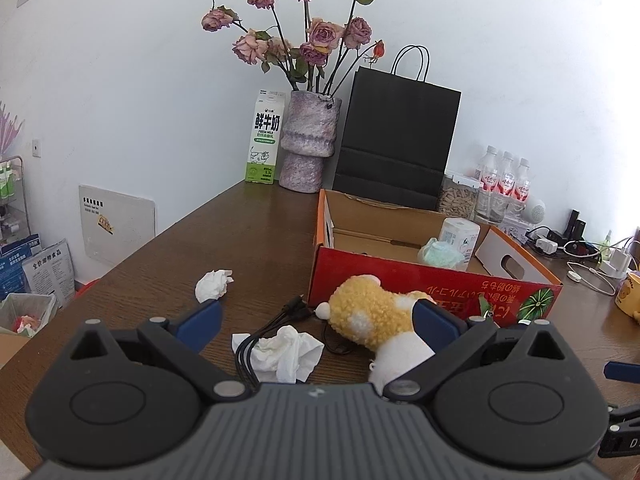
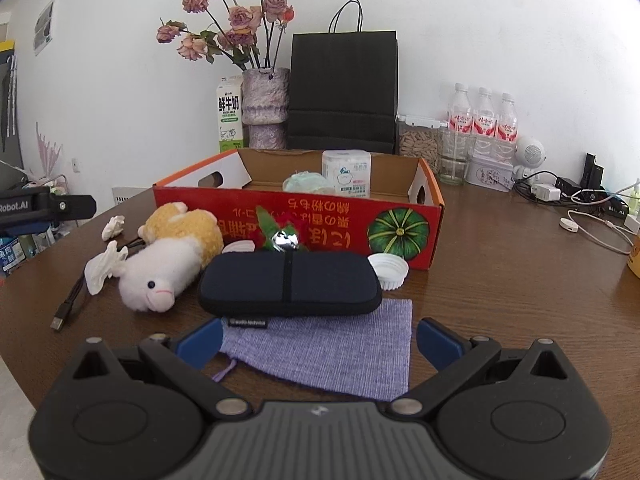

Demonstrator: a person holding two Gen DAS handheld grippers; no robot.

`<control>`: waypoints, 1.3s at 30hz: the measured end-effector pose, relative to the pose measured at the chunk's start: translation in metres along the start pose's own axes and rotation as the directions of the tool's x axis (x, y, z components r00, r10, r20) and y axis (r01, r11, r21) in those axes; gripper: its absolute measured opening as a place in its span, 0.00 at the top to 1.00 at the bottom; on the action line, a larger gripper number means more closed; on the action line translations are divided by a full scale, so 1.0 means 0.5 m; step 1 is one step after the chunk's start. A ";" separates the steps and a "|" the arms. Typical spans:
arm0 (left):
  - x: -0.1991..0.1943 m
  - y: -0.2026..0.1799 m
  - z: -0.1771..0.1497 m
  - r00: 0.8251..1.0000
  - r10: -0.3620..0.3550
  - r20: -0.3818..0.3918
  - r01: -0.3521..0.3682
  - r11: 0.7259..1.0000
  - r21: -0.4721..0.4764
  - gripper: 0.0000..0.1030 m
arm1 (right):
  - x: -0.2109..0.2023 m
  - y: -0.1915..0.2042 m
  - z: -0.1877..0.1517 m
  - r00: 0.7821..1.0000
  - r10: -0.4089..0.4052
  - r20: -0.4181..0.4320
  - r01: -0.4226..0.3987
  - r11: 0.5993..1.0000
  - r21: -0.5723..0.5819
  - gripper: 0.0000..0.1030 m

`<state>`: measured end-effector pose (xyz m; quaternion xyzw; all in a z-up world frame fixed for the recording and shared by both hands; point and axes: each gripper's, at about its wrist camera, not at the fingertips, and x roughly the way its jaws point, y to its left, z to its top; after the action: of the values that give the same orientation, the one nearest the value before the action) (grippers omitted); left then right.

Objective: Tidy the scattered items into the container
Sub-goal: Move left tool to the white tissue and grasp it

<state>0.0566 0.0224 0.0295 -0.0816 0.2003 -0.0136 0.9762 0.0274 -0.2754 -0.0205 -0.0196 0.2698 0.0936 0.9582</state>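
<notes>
Looking thru left wrist view: left gripper (image 1: 318,322) spread wide, nothing held, hovering low over table (image 1: 256,224). Between the blue fingers: crumpled tissue (image 1: 289,354) lying on black USB cable (image 1: 256,344). Plush toy (image 1: 380,320), yellow and white, lying against right finger; contact or mere overlap, can't tell. Second tissue wad (image 1: 214,284) farther out to the left, apart from the rest. Cardboard box (image 1: 404,292), red front, orange rim, just behind plush. Already inside: white tissue pack (image 1: 460,240) and pale green bundle (image 1: 440,254) w/ it. Rest of box floor bare.

Switching to right wrist view: right gripper (image 2: 318,340) also wide open and empty, fingers straddling near part of purple cloth pouch (image 2: 340,352) flat on table. Dark zip case (image 2: 290,284) resting across pouch's far edge. White lid (image 2: 388,270) just beside case, close to box front. Red-green decoration w/ small bell (image 2: 282,236) between case and box. Plush, cable, both tissues off to left.

Progress, judged: early. Approx two things boxed; still out are plush, cable, two tissues, case, pouch, lid, bell piece. Left looks lined up for tissue/cable, right for pouch, but case sits partly on pouch, so case prob needs lifting first.
</notes>
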 end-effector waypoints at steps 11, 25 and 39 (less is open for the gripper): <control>-0.009 0.036 -0.032 0.998 0.030 -0.051 -0.030 1.000 -0.006 0.00 | 0.015 0.004 -0.022 0.999 0.004 -0.033 -0.004 1.000 0.008 0.00; 0.024 0.086 -0.050 0.989 0.055 -0.135 -0.053 0.998 0.012 0.00 | 0.055 0.030 -0.009 0.998 0.015 -0.061 -0.016 1.000 -0.014 0.00; 0.093 0.037 -0.031 0.990 0.037 -0.137 -0.018 0.990 0.137 0.33 | 0.075 0.028 -0.006 0.997 0.000 -0.077 -0.001 1.000 -0.008 0.00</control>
<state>0.0930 0.0355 -0.0055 -0.0111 0.2675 -0.0193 0.9633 0.0547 -0.2554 -0.0422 -0.0271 0.3060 0.0942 0.9470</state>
